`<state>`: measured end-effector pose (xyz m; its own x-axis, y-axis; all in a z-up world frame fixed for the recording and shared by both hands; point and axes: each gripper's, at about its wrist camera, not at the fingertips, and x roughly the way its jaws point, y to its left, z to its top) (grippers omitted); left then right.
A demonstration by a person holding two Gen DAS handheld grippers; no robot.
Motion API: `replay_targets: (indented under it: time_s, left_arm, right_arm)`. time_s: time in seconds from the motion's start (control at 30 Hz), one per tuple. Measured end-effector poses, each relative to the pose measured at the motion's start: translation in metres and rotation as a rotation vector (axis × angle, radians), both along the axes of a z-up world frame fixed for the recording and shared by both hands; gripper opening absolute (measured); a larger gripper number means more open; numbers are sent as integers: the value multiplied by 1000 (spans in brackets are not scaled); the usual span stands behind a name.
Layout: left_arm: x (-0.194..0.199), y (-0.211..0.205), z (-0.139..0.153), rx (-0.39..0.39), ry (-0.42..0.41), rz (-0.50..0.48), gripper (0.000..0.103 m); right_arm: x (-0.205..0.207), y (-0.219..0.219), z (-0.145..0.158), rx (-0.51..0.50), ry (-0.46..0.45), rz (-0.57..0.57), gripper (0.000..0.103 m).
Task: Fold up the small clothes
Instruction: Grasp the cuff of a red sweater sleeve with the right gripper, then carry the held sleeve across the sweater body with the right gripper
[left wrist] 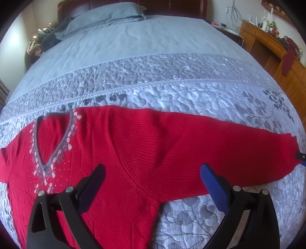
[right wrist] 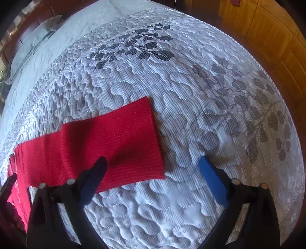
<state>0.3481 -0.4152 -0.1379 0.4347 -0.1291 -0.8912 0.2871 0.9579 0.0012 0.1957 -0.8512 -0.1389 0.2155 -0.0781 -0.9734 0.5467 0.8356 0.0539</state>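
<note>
A red knit sweater [left wrist: 133, 149] with a grey V-neck and pink leaf trim lies flat, front up, on the quilted bed cover [left wrist: 172, 90]. Its right sleeve stretches out to the right; the cuff end [right wrist: 149, 134] shows in the right wrist view. My left gripper [left wrist: 153, 170] is open and empty, hovering over the underarm where sleeve meets body. My right gripper [right wrist: 153, 162] is open and empty just above the sleeve's cuff, one finger over the red knit, the other over the quilt. The right gripper's tip also shows at the left view's right edge [left wrist: 301, 156].
A grey-blue sheet and pillow [left wrist: 107, 15] lie at the bed's head. A wooden dresser [left wrist: 277, 49] with clutter stands along the right. Dark clothes [left wrist: 45, 38] are piled at the far left. Wooden floor [right wrist: 267, 38] lies beyond the bed's right edge.
</note>
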Motion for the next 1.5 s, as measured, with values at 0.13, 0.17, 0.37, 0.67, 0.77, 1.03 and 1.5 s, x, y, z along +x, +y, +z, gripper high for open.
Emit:
replay_targets:
  time_s: [0.13,0.17,0.37,0.67,0.77,1.03,1.5]
  left_arm:
    - [1,13,-1,2,8,14,99]
    - [1,17,0,0,9,14,99]
    - [-3,56,7,1,9,40,99]
    - [1,161,22,20,-9,152,99]
    - [4,197,24,25,-10,189,99]
    - [7,263,23,-3,2,239,99]
    - [4,175,3,-254,199,27,99]
  right_arm:
    - [3,11,3,-13,-6,53,37]
    - [3,13,5,1,-10,55,18]
    - [2,30,42,65,-140,23,8]
    - [54,173,103,148,-274,270,5]
    - [86,236,92,166,-248,361,5]
    - [135,388,44,343,-201,541,5]
    - [55,334,35,298,-211,450,46]
